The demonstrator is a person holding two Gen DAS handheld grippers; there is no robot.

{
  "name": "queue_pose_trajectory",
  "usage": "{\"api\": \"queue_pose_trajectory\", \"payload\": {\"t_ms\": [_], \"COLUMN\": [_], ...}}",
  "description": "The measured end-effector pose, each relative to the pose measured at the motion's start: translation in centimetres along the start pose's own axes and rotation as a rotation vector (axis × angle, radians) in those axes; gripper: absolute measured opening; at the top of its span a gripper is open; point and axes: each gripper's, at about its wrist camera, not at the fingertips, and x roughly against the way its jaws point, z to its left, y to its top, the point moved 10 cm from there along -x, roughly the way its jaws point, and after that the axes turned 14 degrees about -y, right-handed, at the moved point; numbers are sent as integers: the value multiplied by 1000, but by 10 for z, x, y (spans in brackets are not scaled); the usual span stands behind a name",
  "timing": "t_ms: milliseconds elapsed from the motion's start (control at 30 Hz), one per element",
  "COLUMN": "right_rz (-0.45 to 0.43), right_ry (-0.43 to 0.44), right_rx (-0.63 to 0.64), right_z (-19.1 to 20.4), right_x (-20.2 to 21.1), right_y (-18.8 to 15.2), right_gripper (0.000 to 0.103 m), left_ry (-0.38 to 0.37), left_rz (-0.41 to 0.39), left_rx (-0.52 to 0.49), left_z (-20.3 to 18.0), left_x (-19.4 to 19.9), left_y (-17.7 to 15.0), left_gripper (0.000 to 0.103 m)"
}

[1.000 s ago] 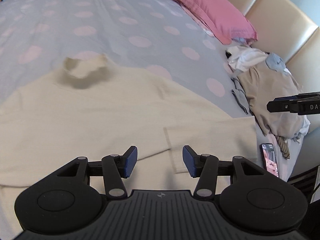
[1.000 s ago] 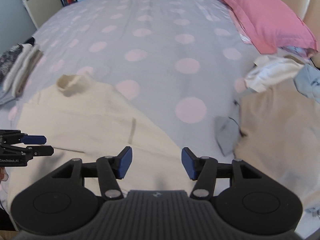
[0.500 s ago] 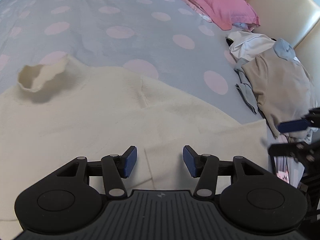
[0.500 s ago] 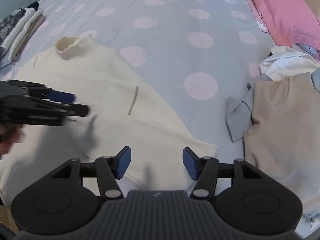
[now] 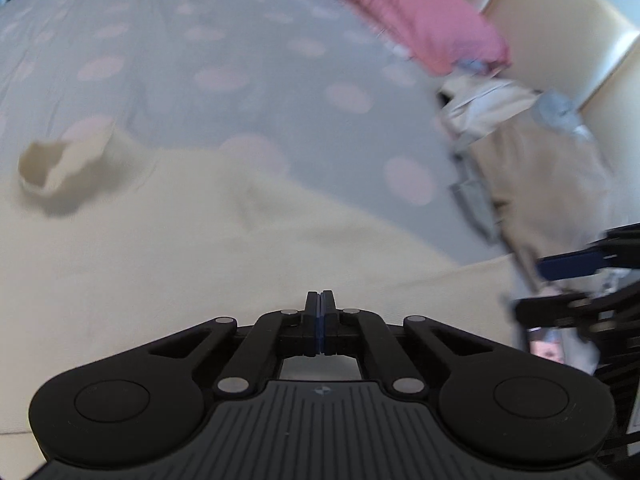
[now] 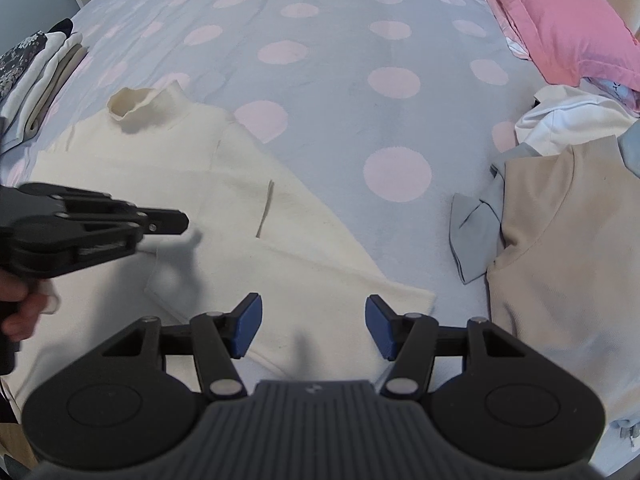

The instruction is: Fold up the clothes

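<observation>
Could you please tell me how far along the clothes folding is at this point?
Done: a stack of folded clothes sits at the bed's far left edge. In hand: the cream sweater lies spread flat, one sleeve folded across it; the left gripper is shut just above it with nothing visibly between its jaws, and the right gripper hangs open over the hem. Left: finishing this sweater, then the unfolded pile near the pink pillow.

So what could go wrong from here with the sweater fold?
1. The left gripper is shut with no cloth visible between its pads, so it may lift nothing.
2. The right gripper hangs open over the sweater cuff, so a one-sided pull could skew the fold.
3. The tan top lies close and could get snagged.
</observation>
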Motion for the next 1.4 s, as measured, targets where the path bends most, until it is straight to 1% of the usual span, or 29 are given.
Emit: {"api": "queue_pose_trajectory", "payload": {"t_ms": [33,133,200,233,300,333,367,400,433,533,600,633,667,733,833,967,1000,1033,1167,1233,1400], "right_rz": [-1,0,1,1,-2,-3,-5,-7,-9,-11,-14,-15,-15,-7,5,8,7,5,0,-4,1], "right_ry": [-6,-28,-36,-38,-42,-43,-42,-42,-41,-32,-26,-24,-25,-31,-43,-49,-51,-51,-50,-55,-93], "right_rx": [-1,-11,-25,-32,-42,-46,-47,-47,-48,-48,-44,-40,-36,-25,-9,6,10,13,24,26,16], "right_z": [-1,-4,-7,-9,-10,-11,-11,-11,-12,-12,-10,-10,-9,-8,-7,-4,-4,-3,0,-1,-9], "right_x": [0,-2,-3,-3,-2,-2,-1,-1,0,1,2,3,3,0,-4,-6,-6,-6,-4,-4,-7], "right_y": [0,1,1,1,1,2,1,1,1,1,3,3,3,2,1,3,4,4,5,4,3], "right_gripper": [61,61,61,61,61,61,61,61,61,61,61,64,69,70,70,70,70,70,70,70,70], "left_ry": [-11,-14,12,20,12,23,44,64,81,88,93,99,109,127,132,139,136,133,124,90,12], "left_rz": [-13,-37,-40,-37,-15,-9,-8,-7,-6,9,28,40,53,74,90,78,76,74,57,29,-68], "left_rx": [-12,-58,-72,-72,-36,-28,-31,-34,-34,-3,10,9,0,-11,4,17,24,30,34,42,8], "left_z": [-7,-26,-26,-26,-20,-15,-10,-5,0,15,22,25,27,31,36,37,37,36,29,20,-13], "left_x": [6,24,31,33,31,30,28,27,25,13,3,-3,-10,-20,-31,-35,-36,-36,-33,-24,18], "left_y": [4,19,25,27,25,22,20,17,14,5,0,-2,-4,-8,-13,-17,-18,-18,-17,-13,15], "left_gripper": [0,0,0,0,0,6,11,20,24,25,27,29,30,30,31,30,23,5,3,3,3]}}
